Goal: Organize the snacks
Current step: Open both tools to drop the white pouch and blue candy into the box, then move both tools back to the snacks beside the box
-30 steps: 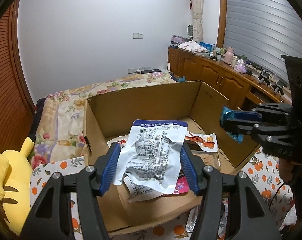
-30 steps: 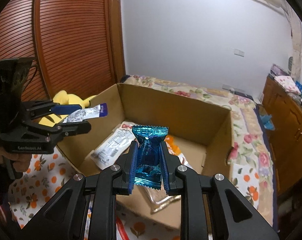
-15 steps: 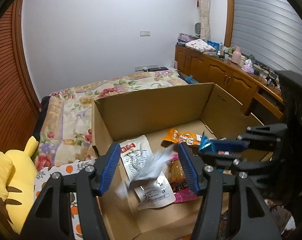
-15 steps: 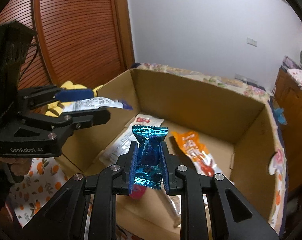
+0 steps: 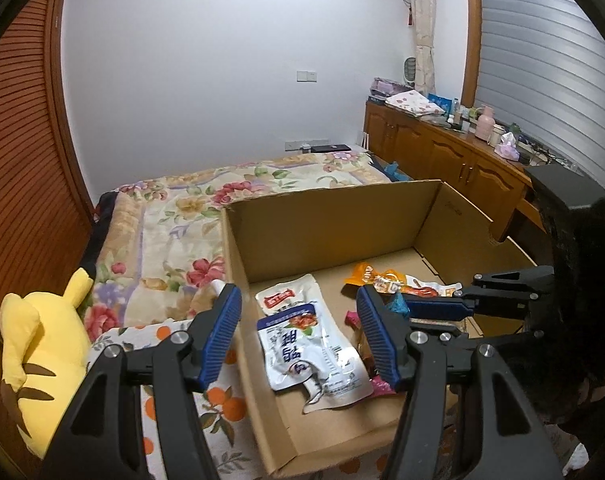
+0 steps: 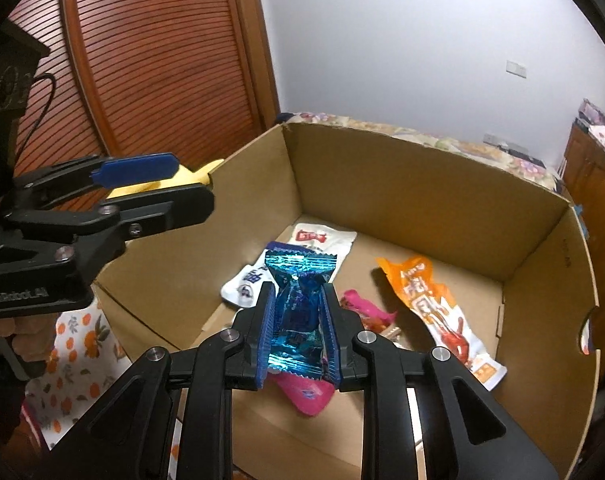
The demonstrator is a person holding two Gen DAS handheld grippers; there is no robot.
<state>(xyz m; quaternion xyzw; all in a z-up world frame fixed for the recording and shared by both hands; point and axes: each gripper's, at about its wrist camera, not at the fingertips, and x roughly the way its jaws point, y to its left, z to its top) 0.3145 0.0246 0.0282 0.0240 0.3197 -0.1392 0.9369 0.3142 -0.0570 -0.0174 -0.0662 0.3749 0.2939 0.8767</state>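
A shiny blue foil candy wrapper (image 6: 298, 312) is gripped by the right gripper (image 6: 298, 332) at lower centre, above the brown cardboard box (image 6: 442, 184). The left gripper (image 5: 298, 340) jaws are held open, empty.

Pink packet (image 6: 308, 394): mostly behind right claw (image 6: 298, 330) and its blue wrapper (image 6: 298, 312). White pouch (image 6: 244, 282) print half covered at 10 o'clock of that wrapper. Box (image 6: 550, 300) near wall cut by frame bottom. Cabinet-top (image 5: 454, 132) items too small to identify.
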